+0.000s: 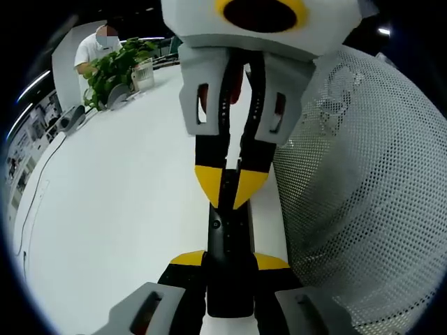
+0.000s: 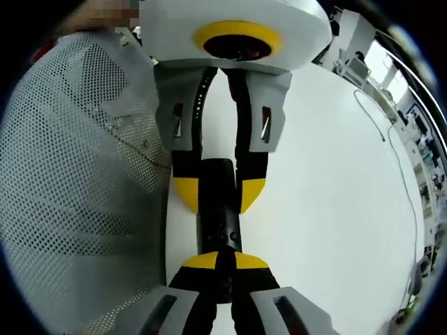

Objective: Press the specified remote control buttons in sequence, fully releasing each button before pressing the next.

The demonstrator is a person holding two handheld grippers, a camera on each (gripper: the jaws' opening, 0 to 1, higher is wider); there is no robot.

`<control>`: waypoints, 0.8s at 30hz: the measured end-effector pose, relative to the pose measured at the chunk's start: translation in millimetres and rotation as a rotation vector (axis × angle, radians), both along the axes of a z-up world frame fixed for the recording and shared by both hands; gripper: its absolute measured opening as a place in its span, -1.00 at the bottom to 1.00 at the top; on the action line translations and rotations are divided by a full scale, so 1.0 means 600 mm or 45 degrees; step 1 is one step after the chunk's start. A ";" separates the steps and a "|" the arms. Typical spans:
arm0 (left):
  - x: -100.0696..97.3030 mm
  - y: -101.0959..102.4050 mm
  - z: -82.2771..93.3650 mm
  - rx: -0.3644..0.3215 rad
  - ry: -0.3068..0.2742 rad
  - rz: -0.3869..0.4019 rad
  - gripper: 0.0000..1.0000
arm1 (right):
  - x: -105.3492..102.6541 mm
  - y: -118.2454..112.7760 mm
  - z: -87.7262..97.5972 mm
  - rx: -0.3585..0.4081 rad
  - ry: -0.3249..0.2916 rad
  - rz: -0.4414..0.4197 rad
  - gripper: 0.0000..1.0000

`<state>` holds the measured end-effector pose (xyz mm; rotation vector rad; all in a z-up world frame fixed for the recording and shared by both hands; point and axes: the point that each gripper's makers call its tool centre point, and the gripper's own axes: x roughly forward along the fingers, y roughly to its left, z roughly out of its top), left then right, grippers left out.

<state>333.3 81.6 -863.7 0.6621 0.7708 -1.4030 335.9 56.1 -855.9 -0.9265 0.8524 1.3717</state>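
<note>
Left gripper view has a person's white mesh garment (image 1: 363, 195) at the right edge of the white table (image 1: 119, 202). Between them lies the black remote control (image 1: 227, 262), clamped at its near end by the left gripper (image 1: 228, 265). The right gripper (image 1: 229, 188), nearly closed, touches its far end.

Right gripper view: the right gripper (image 2: 218, 262) meets the remote control (image 2: 216, 209), gripped by the left gripper (image 2: 218, 194).

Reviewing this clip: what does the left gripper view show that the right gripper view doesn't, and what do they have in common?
Left gripper view alone: a potted plant at the far edge of the table, with a person behind it.

Right gripper view alone: a thin cable trailing across the table and cluttered shelves beyond it.

Both: the black remote held between the left tool and right tool, plus a white mesh sleeve.
</note>
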 end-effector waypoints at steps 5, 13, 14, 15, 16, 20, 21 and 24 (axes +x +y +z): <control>0.000 0.000 0.000 0.004 -0.002 -0.003 -0.52 | 0.000 0.004 0.000 0.028 -0.002 -0.031 -0.98; 0.000 0.000 0.000 0.006 -0.002 -0.006 -0.52 | -0.001 0.007 0.000 0.002 -0.036 0.030 -1.00; 0.000 0.000 0.000 0.006 -0.002 -0.006 -0.52 | -0.001 0.007 -0.001 -0.003 -0.035 0.034 -1.00; 0.000 0.000 0.000 0.006 -0.003 -0.007 -0.52 | -0.001 0.007 -0.002 -0.016 -0.037 0.048 -1.00; 0.000 0.000 0.000 0.006 -0.002 -0.006 -0.52 | -0.001 0.007 -0.002 -0.026 -0.040 0.059 -1.00; 0.000 0.000 0.000 0.007 -0.002 -0.006 -0.52 | 0.001 0.009 -0.004 -0.068 -0.051 0.085 -1.00; 0.000 0.000 0.000 0.006 -0.001 -0.003 -0.52 | 0.003 0.009 -0.005 -0.071 -0.067 0.090 -1.00; 0.000 0.000 0.000 0.002 0.004 0.004 -0.52 | 0.011 0.007 -0.005 -0.070 -0.065 0.087 -1.00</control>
